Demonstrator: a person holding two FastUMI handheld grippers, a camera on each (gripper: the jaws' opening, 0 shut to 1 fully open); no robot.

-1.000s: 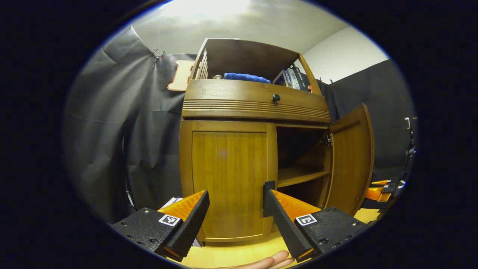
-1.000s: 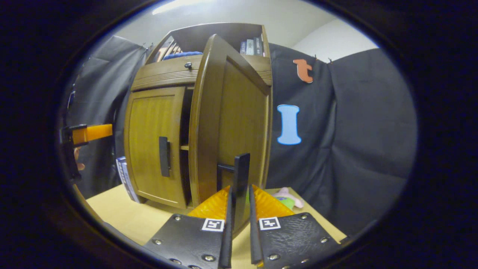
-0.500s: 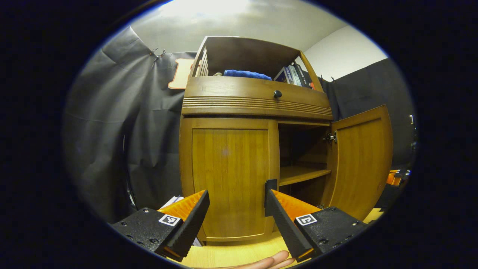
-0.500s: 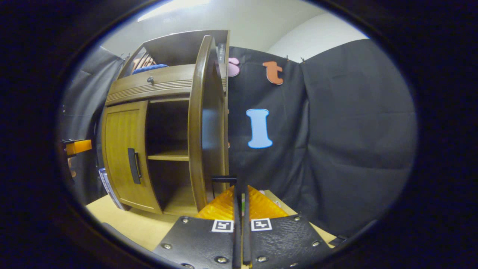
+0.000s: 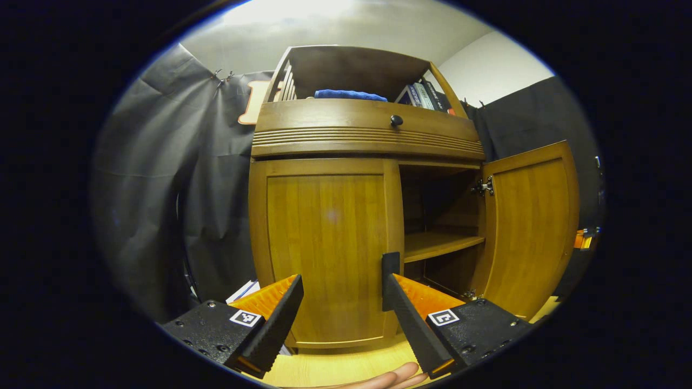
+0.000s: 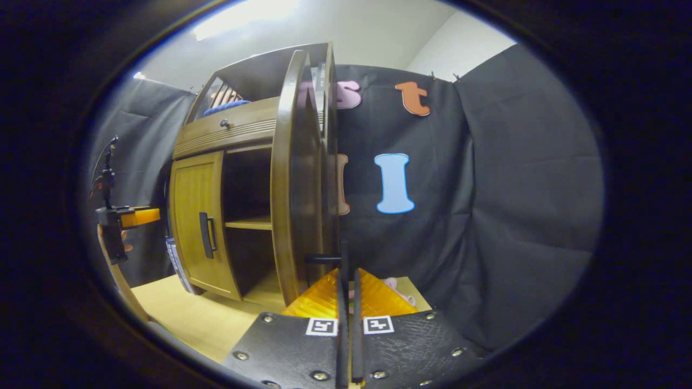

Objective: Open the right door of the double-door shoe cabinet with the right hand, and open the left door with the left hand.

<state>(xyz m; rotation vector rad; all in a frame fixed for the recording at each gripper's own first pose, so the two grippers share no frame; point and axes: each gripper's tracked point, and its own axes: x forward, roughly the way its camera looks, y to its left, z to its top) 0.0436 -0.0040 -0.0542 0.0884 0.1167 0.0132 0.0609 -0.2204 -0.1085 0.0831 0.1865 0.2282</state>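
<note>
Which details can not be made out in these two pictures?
- Right door's handle, right gripper view: the right gripper covers most of it.
- Book spines, left gripper view: too small.
- Left door's handle, left gripper view: partly behind the left gripper.

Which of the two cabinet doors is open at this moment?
The right door is open, swung wide so the inner shelf shows. The left door sits flush and closed, with the left gripper open in front of it.
</note>
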